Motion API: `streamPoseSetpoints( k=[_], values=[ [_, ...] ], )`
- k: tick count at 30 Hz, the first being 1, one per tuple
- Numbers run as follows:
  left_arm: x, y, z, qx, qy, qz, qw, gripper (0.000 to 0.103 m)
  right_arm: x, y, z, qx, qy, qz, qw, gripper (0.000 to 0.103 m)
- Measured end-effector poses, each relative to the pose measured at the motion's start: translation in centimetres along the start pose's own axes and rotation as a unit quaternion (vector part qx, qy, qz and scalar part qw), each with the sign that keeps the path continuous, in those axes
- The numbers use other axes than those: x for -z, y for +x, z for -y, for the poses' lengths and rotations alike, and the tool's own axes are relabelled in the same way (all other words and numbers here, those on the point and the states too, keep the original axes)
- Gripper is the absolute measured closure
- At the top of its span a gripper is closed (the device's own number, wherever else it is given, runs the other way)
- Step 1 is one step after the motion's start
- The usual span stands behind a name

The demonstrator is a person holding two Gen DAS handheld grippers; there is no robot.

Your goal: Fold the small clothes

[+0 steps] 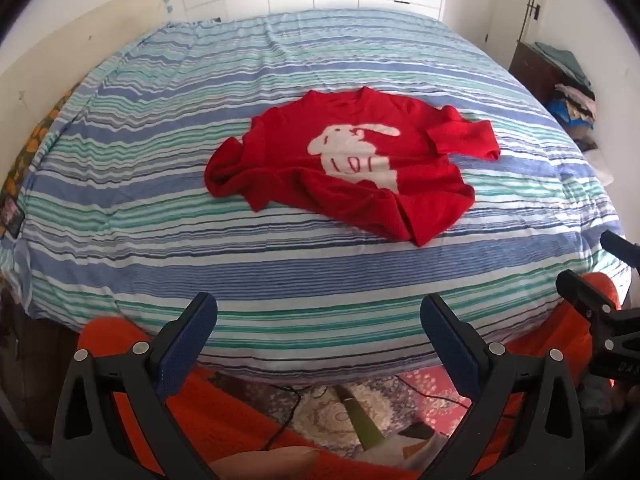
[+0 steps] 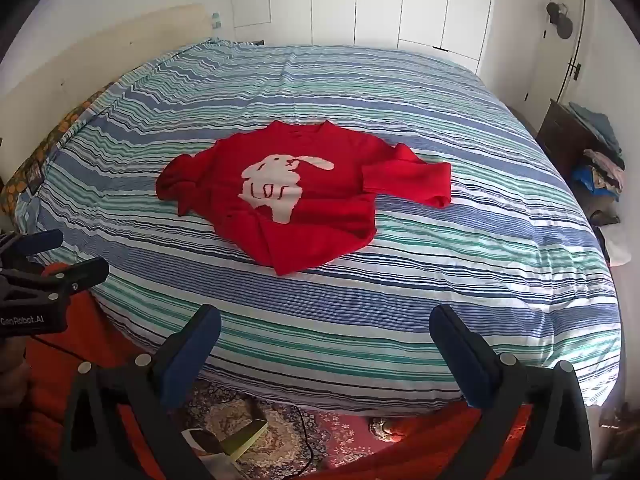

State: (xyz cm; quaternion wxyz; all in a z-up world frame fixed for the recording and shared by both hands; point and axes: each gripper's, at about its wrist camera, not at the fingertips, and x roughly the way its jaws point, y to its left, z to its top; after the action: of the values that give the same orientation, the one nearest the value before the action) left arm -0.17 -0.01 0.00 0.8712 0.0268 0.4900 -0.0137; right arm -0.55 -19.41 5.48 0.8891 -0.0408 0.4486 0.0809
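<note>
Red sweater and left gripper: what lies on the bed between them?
Only bare striped bedcover lies between the left gripper and the red sweater. The left wrist view shows this stretch best.

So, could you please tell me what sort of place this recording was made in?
Most likely a home bedroom. A large bed with a striped cover fills the view, white wardrobe doors line the far wall, and a pile of clothes sits on dark furniture at the side. A red sweater lies on the bed.
</note>
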Motion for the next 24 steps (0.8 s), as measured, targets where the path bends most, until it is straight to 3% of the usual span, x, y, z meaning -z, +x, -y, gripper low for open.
streamPoseSetpoints(
  k=[24],
  values=[
    [0.4, 0.7, 0.3, -0.013, 0.006, -0.015, 0.9998, 0.001, 0.2, 0.2, -1.0, 0.002, -0.012, -0.006, 1.000, 0.000]
  ],
)
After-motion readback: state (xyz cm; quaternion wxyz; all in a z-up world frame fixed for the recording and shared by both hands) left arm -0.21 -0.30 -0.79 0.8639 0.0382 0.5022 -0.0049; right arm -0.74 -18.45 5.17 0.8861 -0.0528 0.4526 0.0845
